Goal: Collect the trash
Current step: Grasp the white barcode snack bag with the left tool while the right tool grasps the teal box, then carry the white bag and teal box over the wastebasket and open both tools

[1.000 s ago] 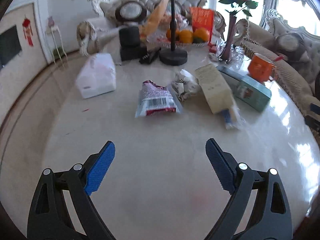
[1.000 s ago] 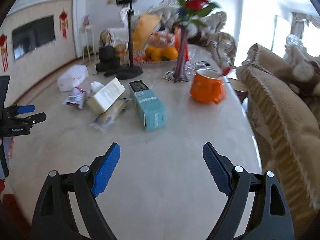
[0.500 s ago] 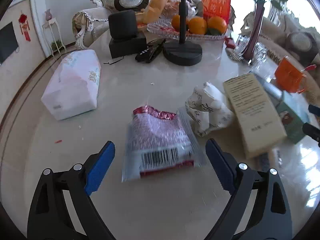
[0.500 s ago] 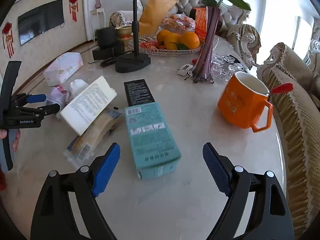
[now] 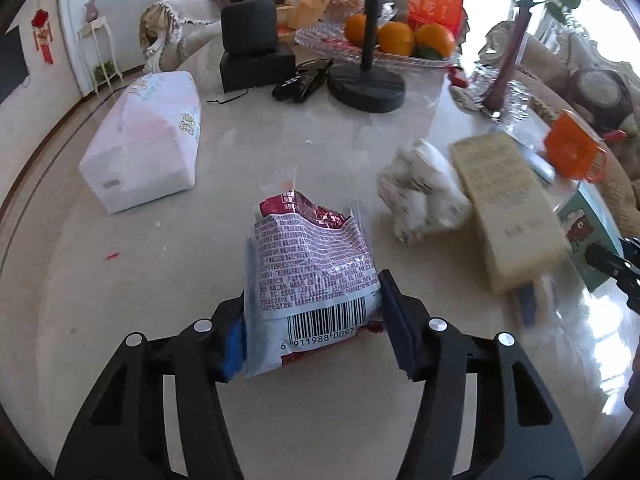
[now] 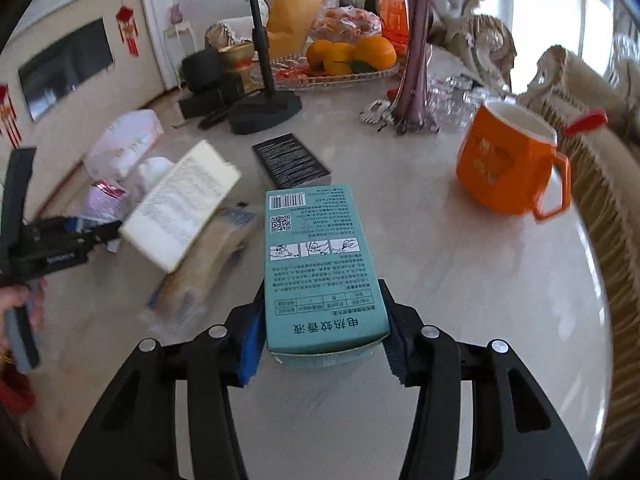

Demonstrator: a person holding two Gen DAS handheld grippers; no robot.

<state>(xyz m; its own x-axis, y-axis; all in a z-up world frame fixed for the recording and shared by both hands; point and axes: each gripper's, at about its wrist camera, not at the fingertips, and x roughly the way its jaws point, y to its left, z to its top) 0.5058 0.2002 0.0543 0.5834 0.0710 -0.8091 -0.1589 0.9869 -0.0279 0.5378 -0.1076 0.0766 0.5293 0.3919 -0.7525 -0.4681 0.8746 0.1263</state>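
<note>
Grasping trash: our left gripper [image 5: 312, 332] fingers have just closed on the snack wrapper [image 5: 316, 276], right gripper [image 6: 322, 332] fingers on the teal box [image 6: 320, 276]; next, we judge, lift both off the desk [image 6: 460, 280].

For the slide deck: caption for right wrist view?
Right gripper closing on teal box beside orange mug on marble table.

Left hand-held gripper [image 5: 314, 330], jaws just closing, pads against a barcoded snack wrapper [image 5: 312, 268] on the marble table [image 5: 120, 320].

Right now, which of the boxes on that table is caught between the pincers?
The teal box, in the right gripper. The cream box and black box lie free.
</note>
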